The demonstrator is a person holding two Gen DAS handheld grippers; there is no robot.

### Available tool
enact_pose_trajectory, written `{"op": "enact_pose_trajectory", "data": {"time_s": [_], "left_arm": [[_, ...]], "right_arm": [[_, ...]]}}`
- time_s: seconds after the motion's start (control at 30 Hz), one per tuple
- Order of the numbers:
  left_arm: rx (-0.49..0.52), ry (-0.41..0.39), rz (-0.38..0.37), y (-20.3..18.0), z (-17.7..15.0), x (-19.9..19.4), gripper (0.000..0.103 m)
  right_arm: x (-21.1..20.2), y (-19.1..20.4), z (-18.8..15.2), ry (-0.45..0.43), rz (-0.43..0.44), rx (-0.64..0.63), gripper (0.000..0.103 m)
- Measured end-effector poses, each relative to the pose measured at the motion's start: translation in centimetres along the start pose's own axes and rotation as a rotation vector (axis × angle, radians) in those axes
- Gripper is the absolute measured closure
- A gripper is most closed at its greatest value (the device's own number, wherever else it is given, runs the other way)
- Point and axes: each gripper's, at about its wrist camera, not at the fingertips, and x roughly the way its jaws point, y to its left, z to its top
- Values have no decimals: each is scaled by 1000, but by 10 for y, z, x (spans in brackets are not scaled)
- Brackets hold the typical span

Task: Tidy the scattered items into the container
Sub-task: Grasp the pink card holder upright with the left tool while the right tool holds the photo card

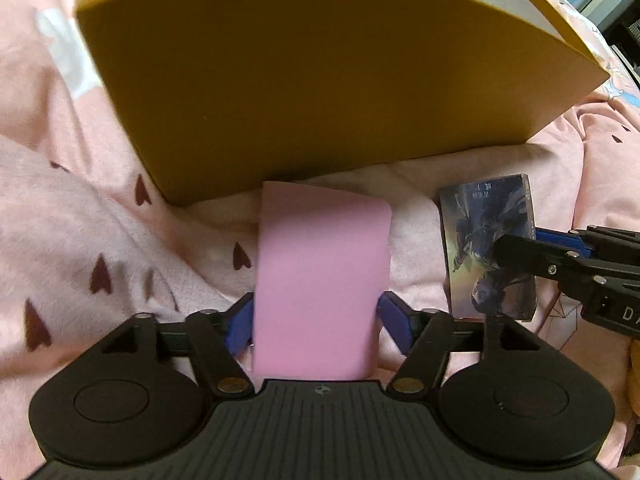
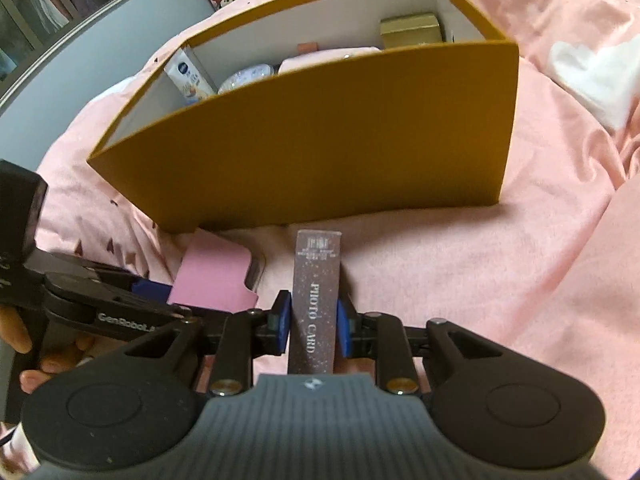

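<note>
Left hand-held gripper (image 1: pixel 316 322) points steeply down at the bed, and a pink card (image 1: pixel 322 280) stands between its blue pads (image 1: pixel 396 326). Those pads stand wide, at the card's two edges, and whether they press on it cannot be told. Right hand-held gripper (image 2: pixel 311 326) sits just to the right of the left one, and its pads are closed on the narrow sides of a small box (image 2: pixel 316 300) printed "PHOTO CARD". In the left wrist view the same box shows its broad face, a dark picture of a figure, with the right gripper's black finger across it.

Straight ahead of both grippers stands the container, a mustard-yellow cardboard box (image 2: pixel 320 136) with white inner walls, open at the top. The pink card's far end reaches almost to the foot of its near wall; the small box is tilted toward that wall but stays short of it. Inside the container, over the near wall, lie a white carton with blue print (image 2: pixel 188 76) at the left end, a pale round lid (image 2: pixel 248 78), something pink (image 2: pixel 320 60) in the middle and a gold box (image 2: pixel 412 30) at the right end.

A pink blanket (image 2: pixel 480 260) with small dark hearts covers the bed under everything. Fingers of a person's hand (image 2: pixel 28 356) wrap the left gripper's handle at the left edge of the right wrist view.
</note>
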Motion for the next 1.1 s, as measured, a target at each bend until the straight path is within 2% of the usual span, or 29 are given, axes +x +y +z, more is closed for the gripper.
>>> {"op": "enact_pose_trajectory", "data": {"time_s": [0.13,0.23,0.33,0.43,0.57,0.83,1.1], "left_arm": [[-17,-49,13,-1,-7,-19,58],[12,-90,14,-8,-14,-33,70],[48,-124,-6,-17,-22,-45,78],[74,-139,-45,-26,-21,-49,79],[74,-139,-35,-31,-20,-42,80],[62,-176,-76,-30,-23,-47,83],[75,-197,-103,-38,-28,-66,83]], "right_arm": [[-2,-1,0,-8,11,11,77],[-3,2,0,-11,9,6,77],[-5,3,-1,-13,13,1,77],[-5,5,-1,-14,11,-4,77],[-4,4,-1,-13,8,-4,77],[-7,2,0,-17,15,-1,78],[-34,-3,3,-53,29,13,78]]}}
